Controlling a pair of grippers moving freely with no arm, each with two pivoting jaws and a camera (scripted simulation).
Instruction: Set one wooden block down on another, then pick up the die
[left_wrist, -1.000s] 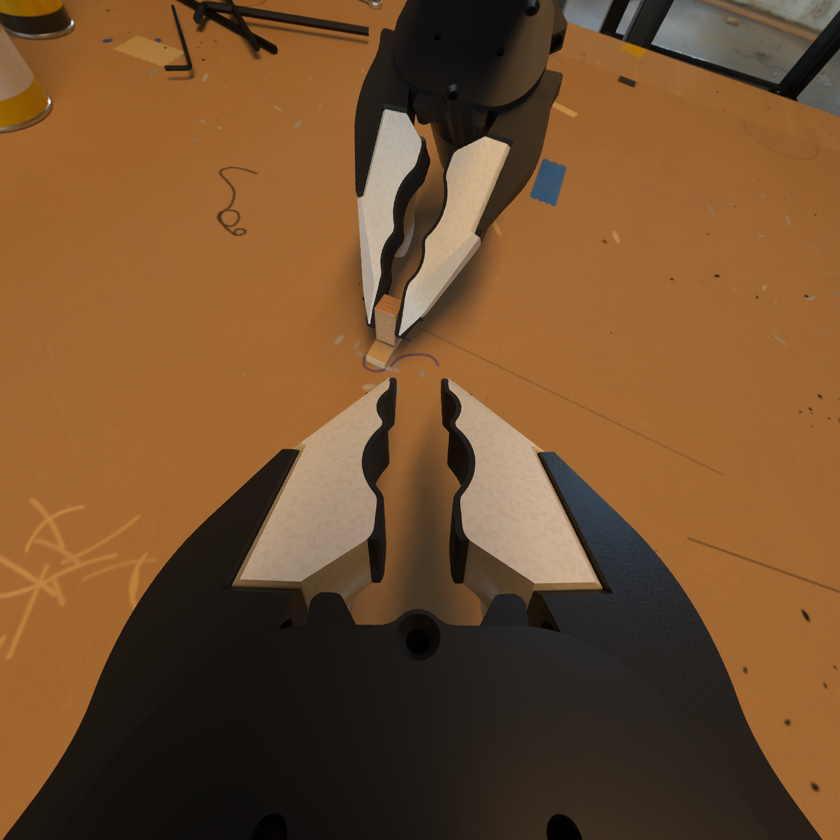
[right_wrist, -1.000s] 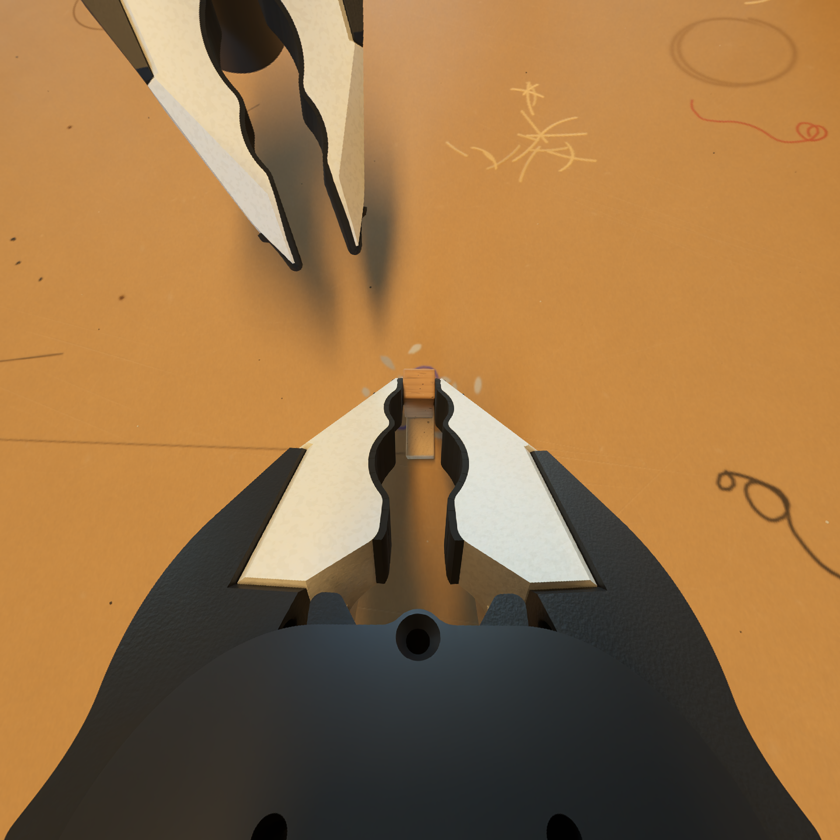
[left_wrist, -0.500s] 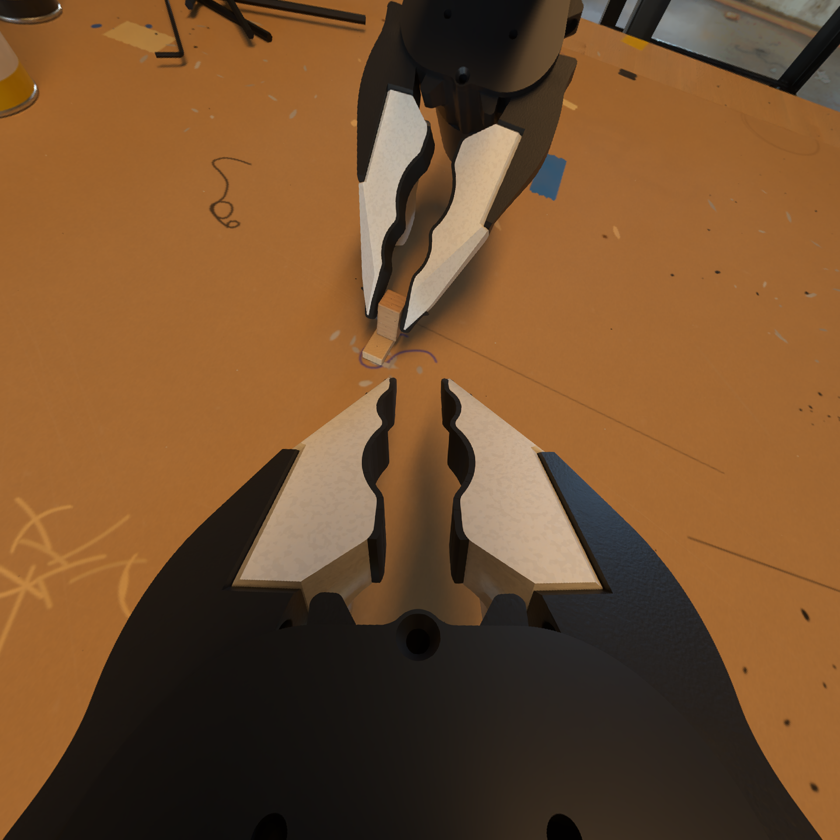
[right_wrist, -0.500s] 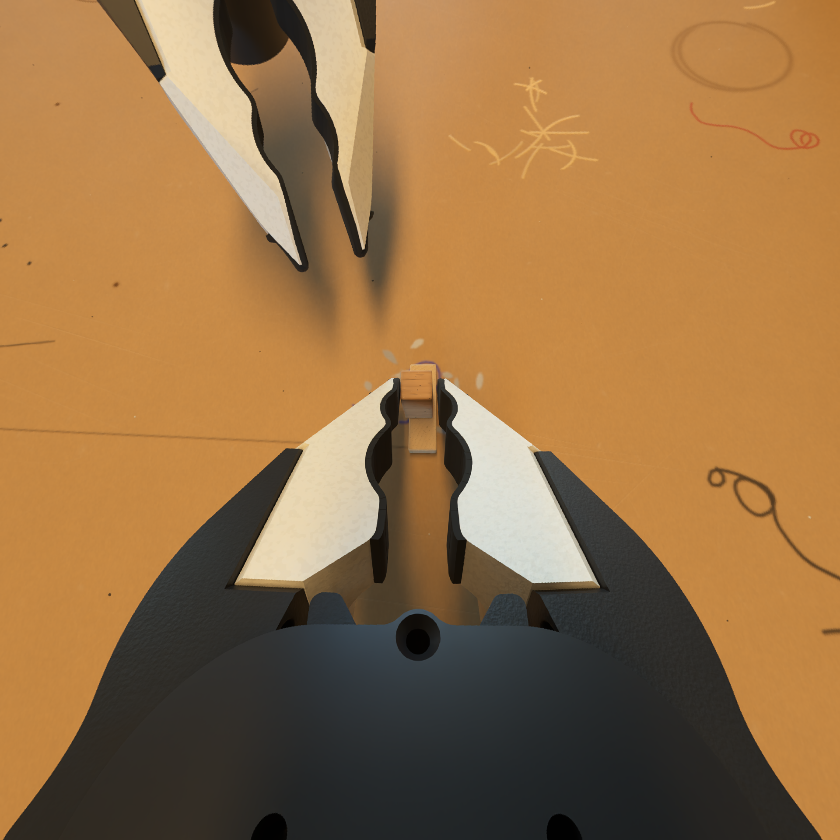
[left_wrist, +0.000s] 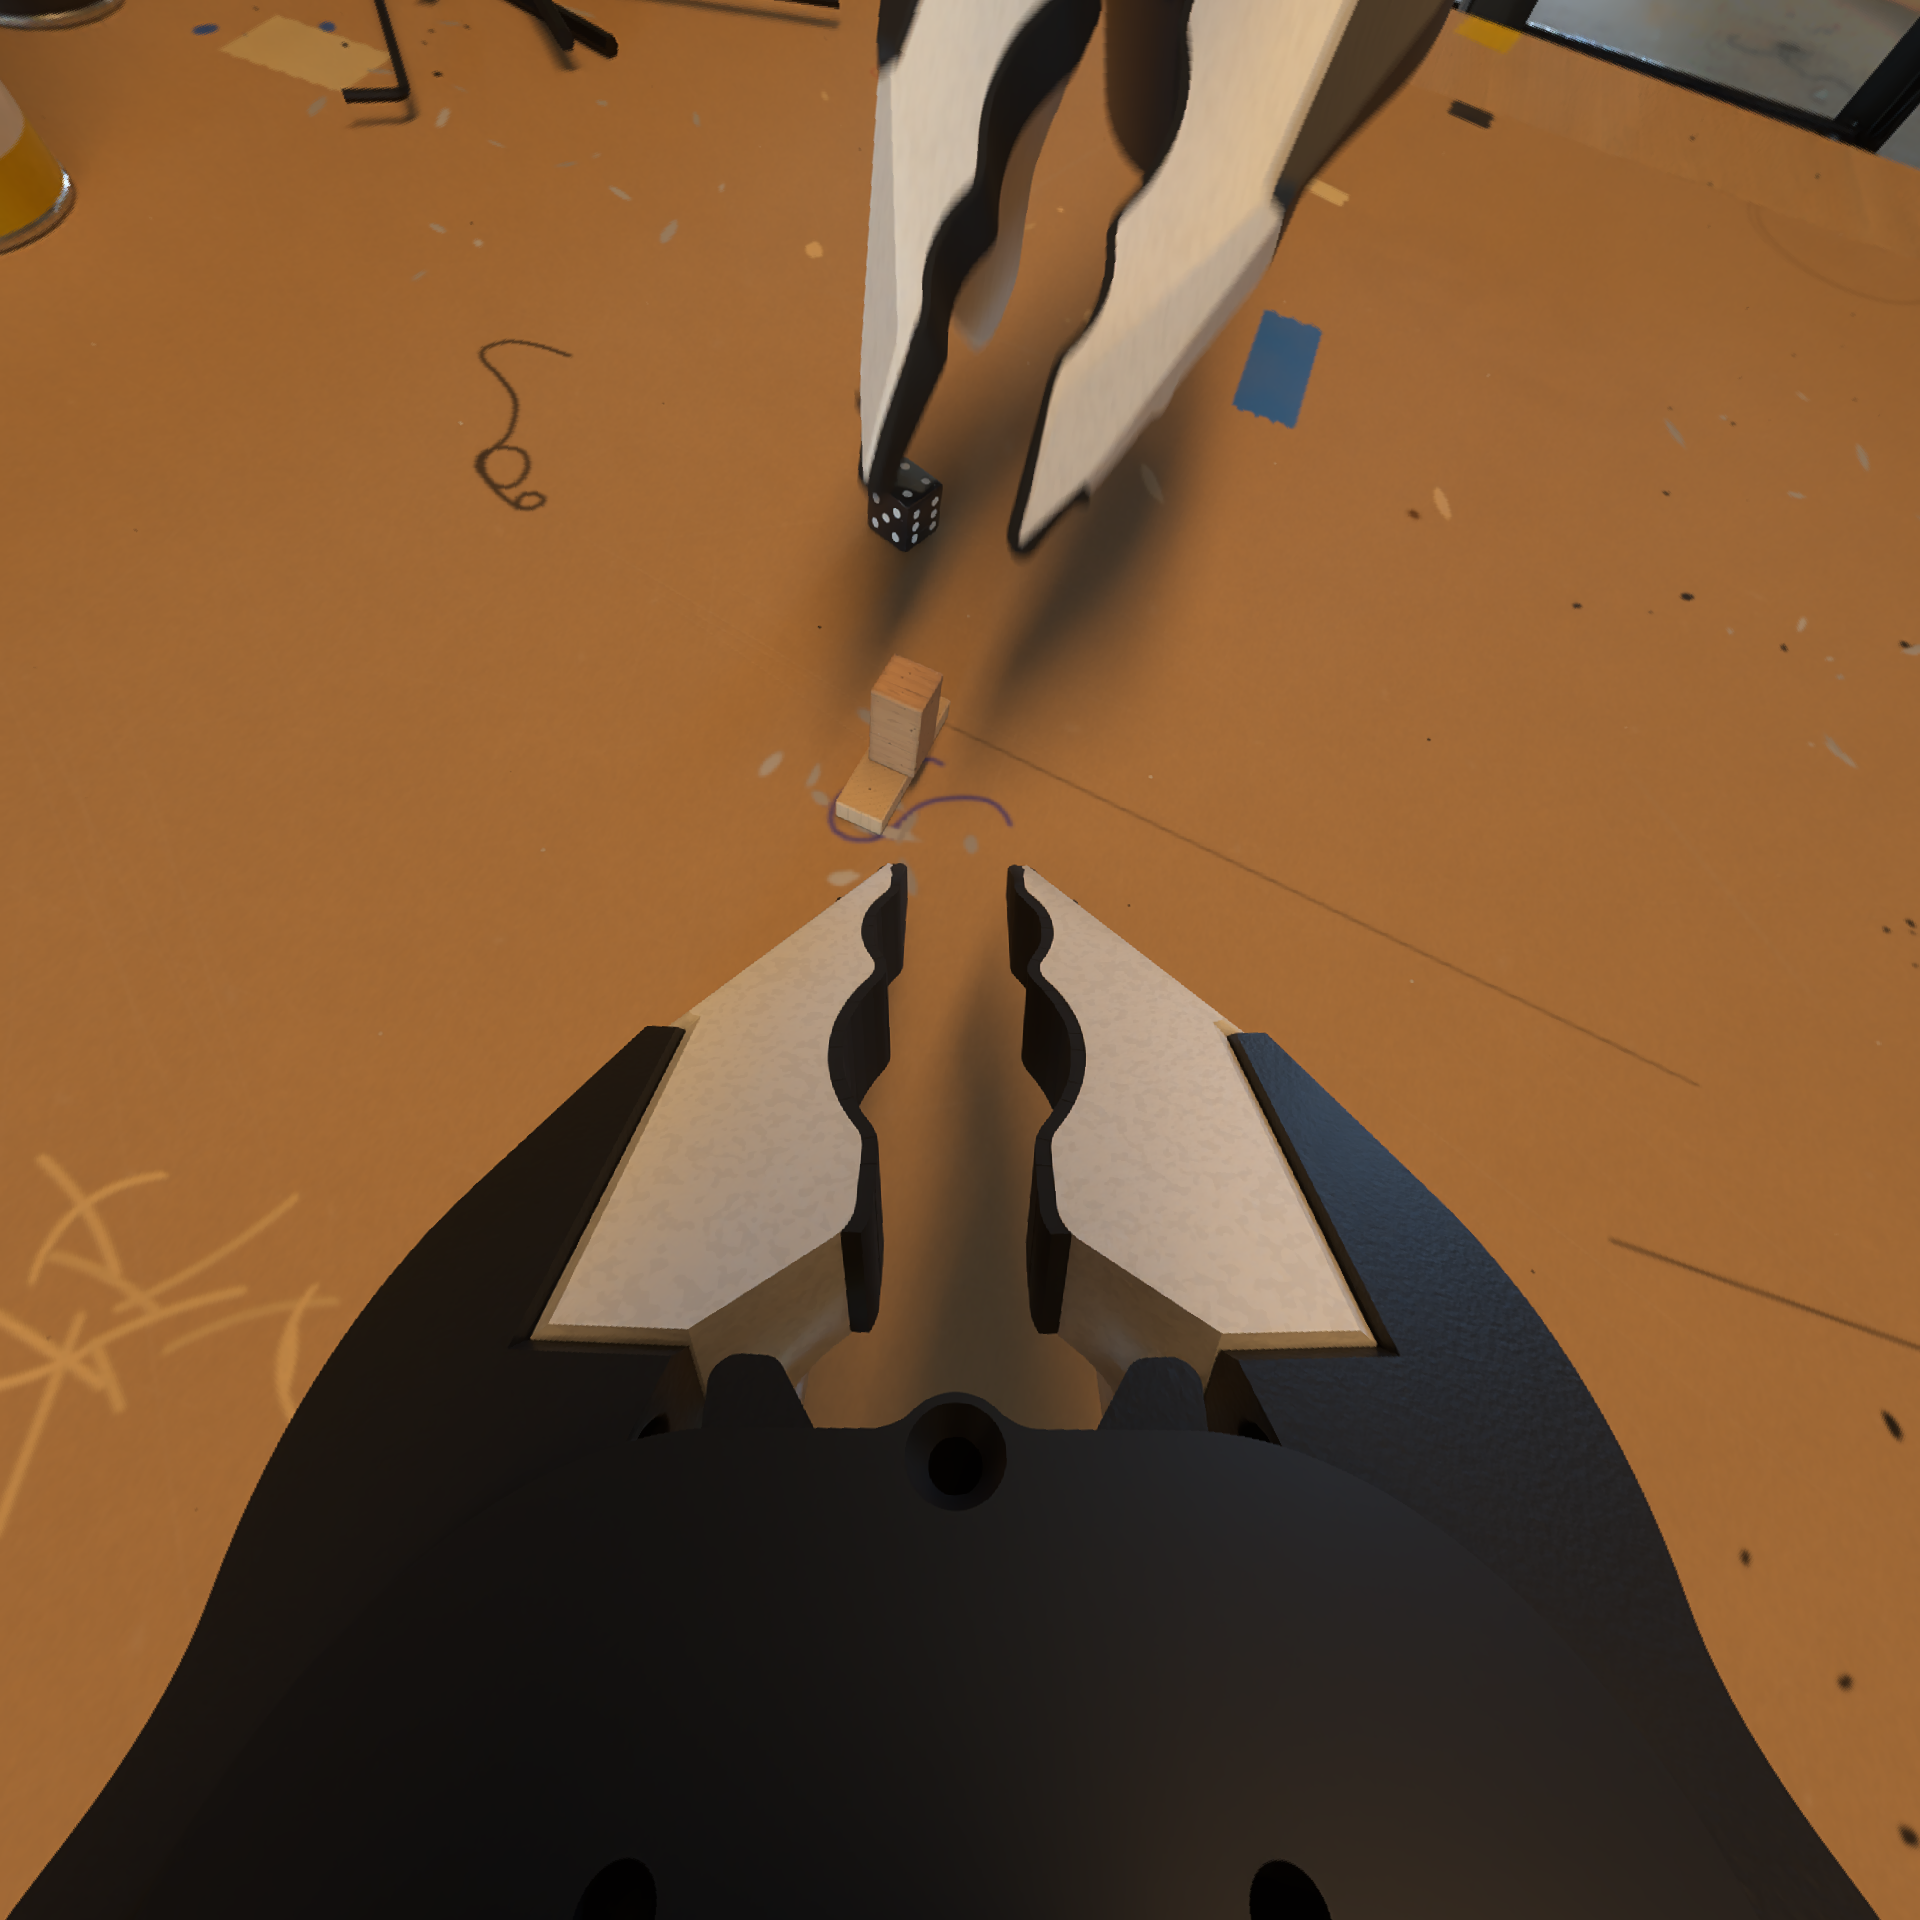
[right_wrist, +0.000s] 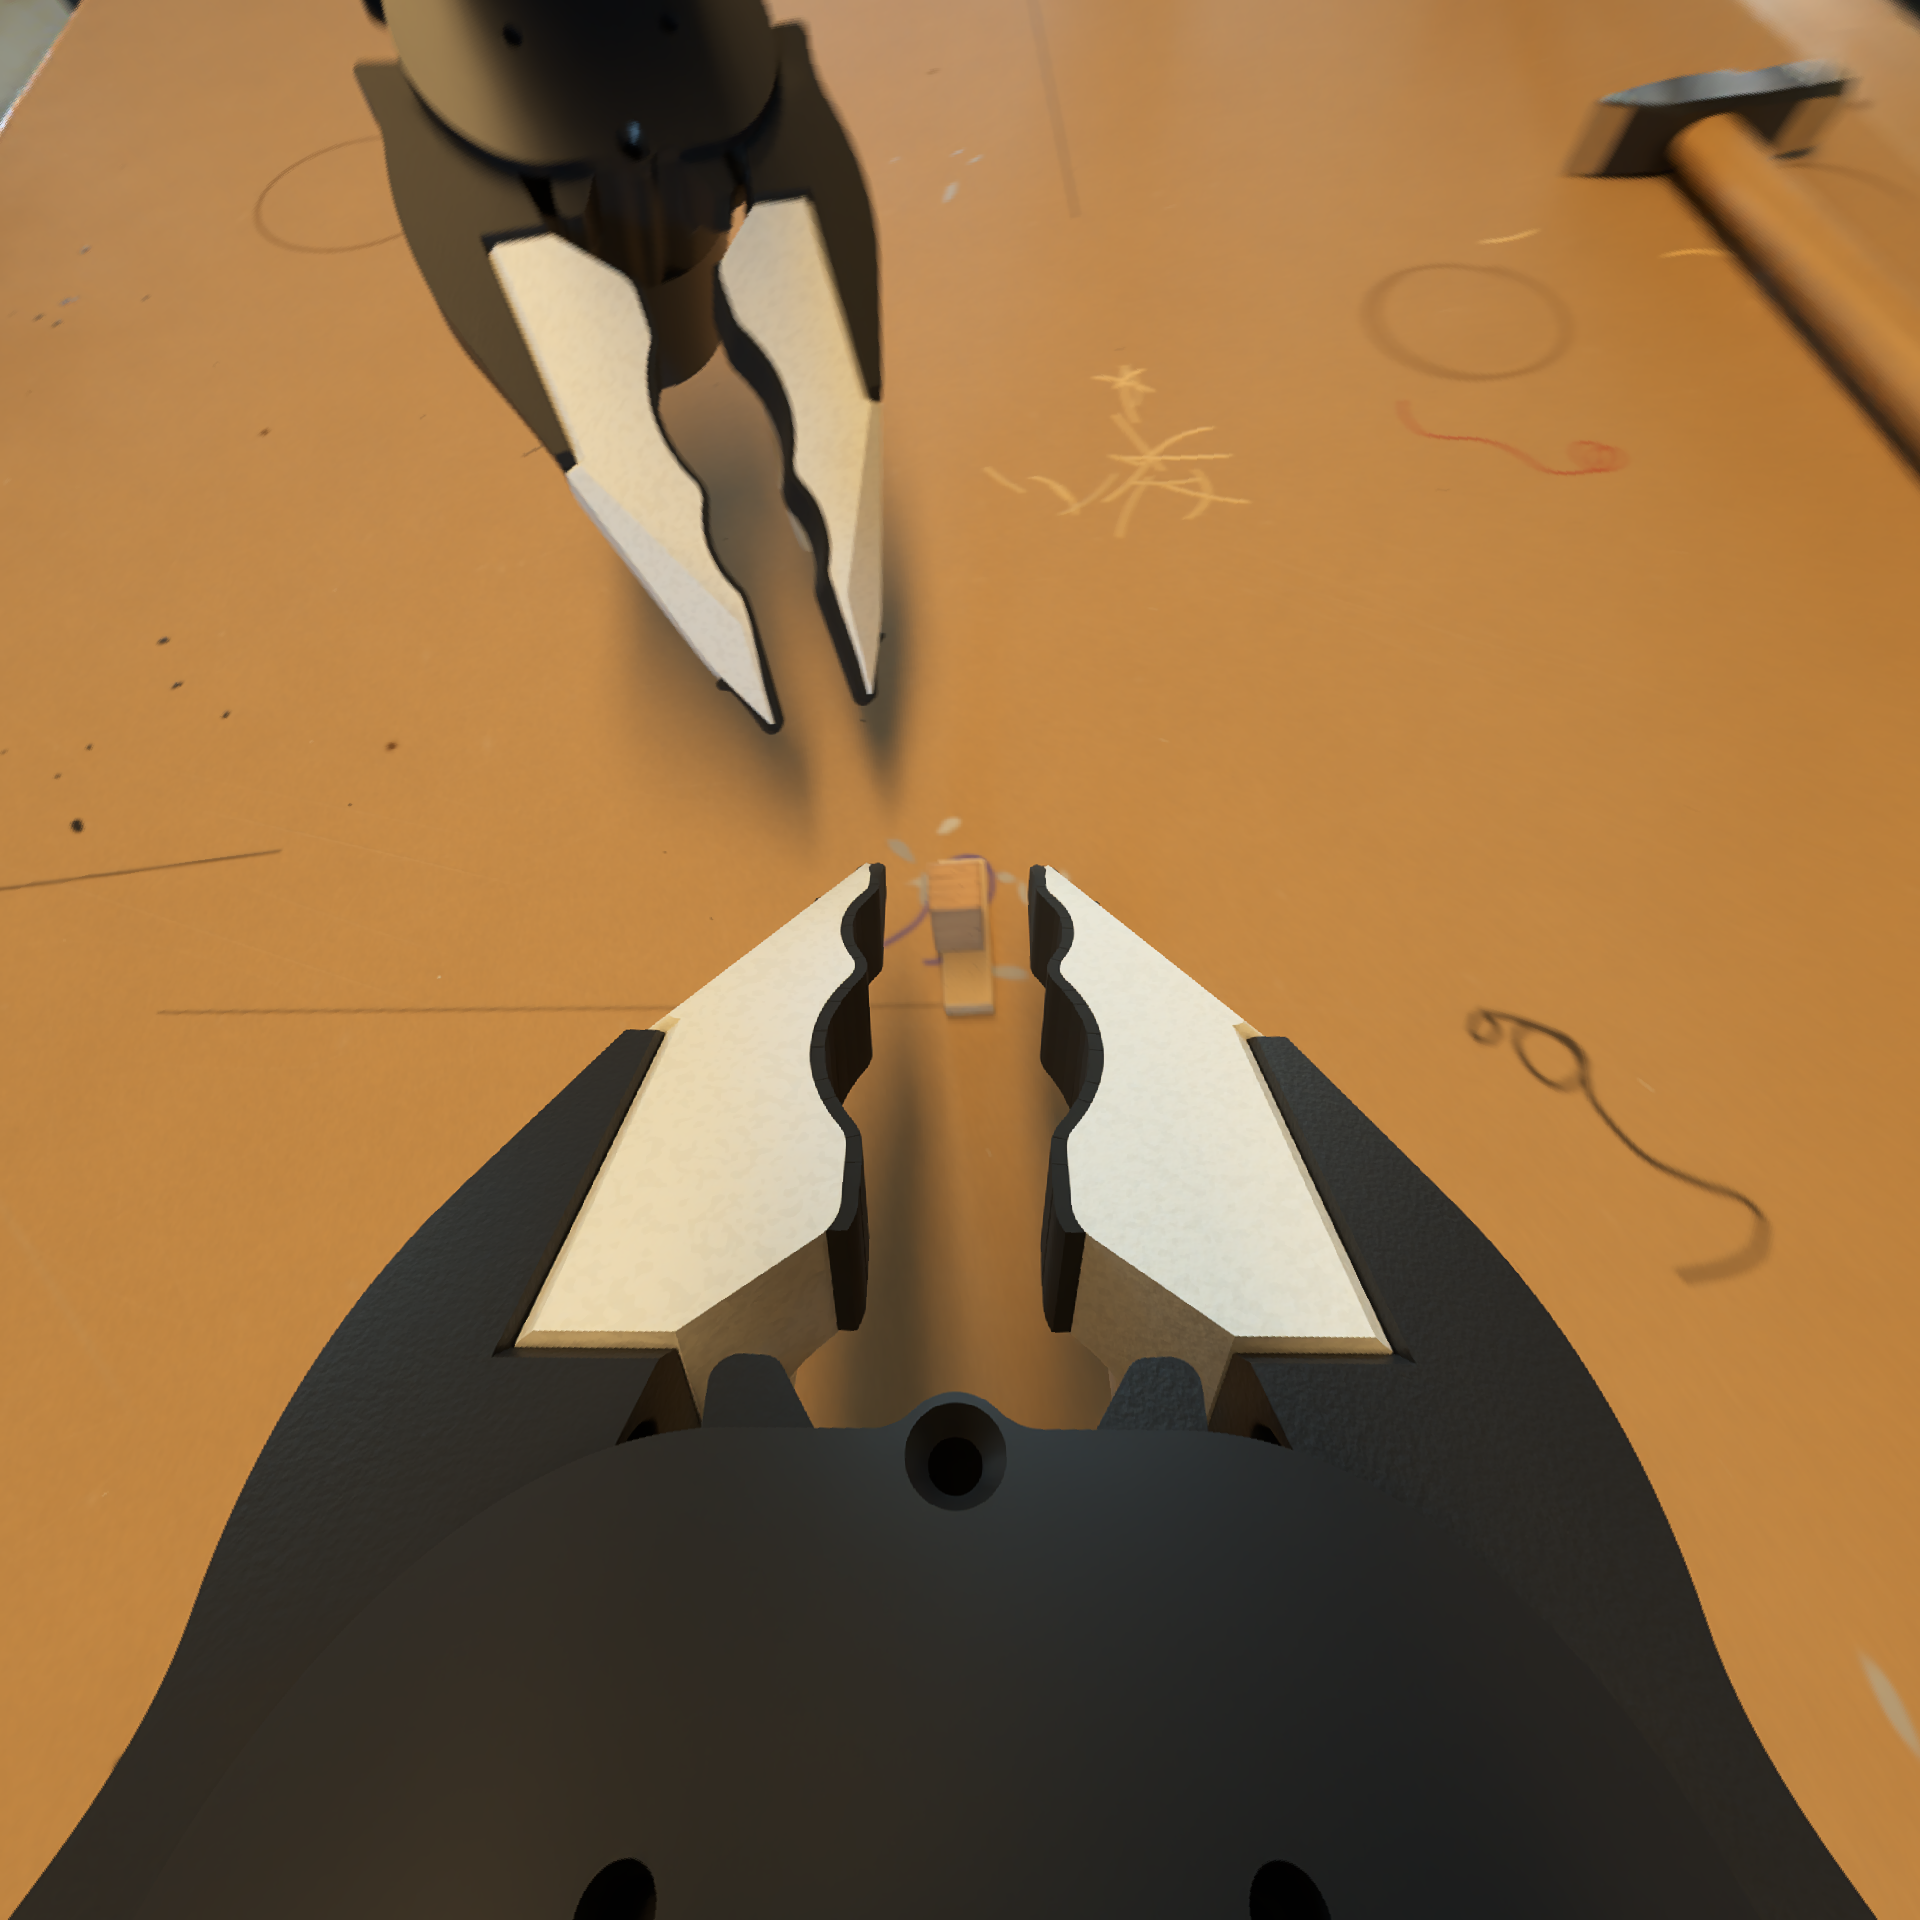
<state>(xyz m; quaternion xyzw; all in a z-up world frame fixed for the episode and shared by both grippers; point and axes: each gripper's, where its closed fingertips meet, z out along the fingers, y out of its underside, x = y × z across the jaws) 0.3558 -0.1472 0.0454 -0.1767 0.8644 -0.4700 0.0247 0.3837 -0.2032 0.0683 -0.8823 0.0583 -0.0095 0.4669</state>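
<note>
A small wooden block (left_wrist: 906, 717) stands upright on the far end of a flat wooden block (left_wrist: 878, 795) on the brown table. Both also show in the right wrist view, the upright block (right_wrist: 958, 902) and the flat one (right_wrist: 968, 985). My left gripper (left_wrist: 956, 873) is open and empty, just short of the blocks. My right gripper (right_wrist: 956, 873) is open and empty, raised above and behind the blocks. In the left wrist view the right gripper (left_wrist: 951, 509) looks blurred. A black die (left_wrist: 904, 511) with white dots sits at one of its fingertips. The die is hidden in the right wrist view.
A hammer (right_wrist: 1714, 104) lies at the far right in the right wrist view. Black hex keys (left_wrist: 384, 62), a yellow-and-white container (left_wrist: 26, 177) and blue tape (left_wrist: 1278, 369) lie farther out. The table edge (left_wrist: 1662, 73) runs along the top right.
My right gripper has opened, let go of the upright block and lifted back from it. The block stays standing on the flat one. The die has come into view. My left gripper has barely moved.
</note>
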